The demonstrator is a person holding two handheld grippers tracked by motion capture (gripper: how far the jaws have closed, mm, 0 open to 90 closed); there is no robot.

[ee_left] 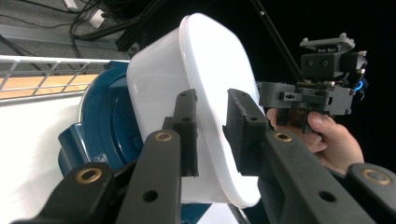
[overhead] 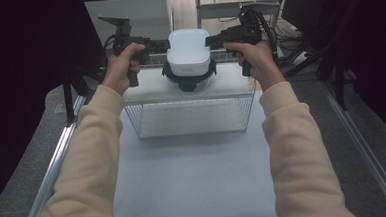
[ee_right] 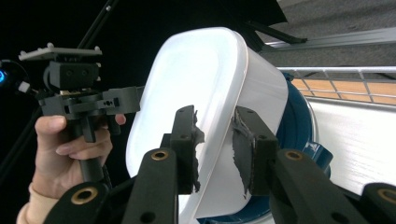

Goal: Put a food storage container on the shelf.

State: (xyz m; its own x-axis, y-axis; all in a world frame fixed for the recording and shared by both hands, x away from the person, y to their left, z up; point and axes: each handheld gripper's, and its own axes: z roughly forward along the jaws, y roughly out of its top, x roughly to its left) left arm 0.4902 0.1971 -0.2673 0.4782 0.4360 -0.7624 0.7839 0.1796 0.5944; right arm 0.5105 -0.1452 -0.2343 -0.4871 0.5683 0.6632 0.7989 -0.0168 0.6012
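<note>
The left gripper (overhead: 161, 43) and the right gripper (overhead: 212, 41) each reach in from one side of a white tub (overhead: 188, 51). In the left gripper view the jaws sit on either side of the tub's rim (ee_left: 219, 116), with a little gap on show. In the right gripper view it looks the same. So the jaws are around the rim, close to it, but I cannot tell if they pinch it yet.

The tub sits upside down like a lid on a blue bowl (overhead: 189, 79). The step looks like lifting the tub off the bowl. To do it well, both grippers should squeeze the rim at the same time. Then they should go straight up together and stay level. If one side goes first, the tub may tip and drag the bowl.

The bowl rests on a white shelf (overhead: 230, 86), on top of a wire basket (overhead: 191, 118). From the person, this is at 12 o'clock, at the far end of the surface (overhead: 194, 178). The surface is pale and bare near the person.

Farther off, at 12 o'clock, there is a metal rack (overhead: 235, 6) and a light floor. Dark curtains hang at 9 and 3 o'clock. Black cables (overhead: 298, 48) lie at about 2 o'clock.
</note>
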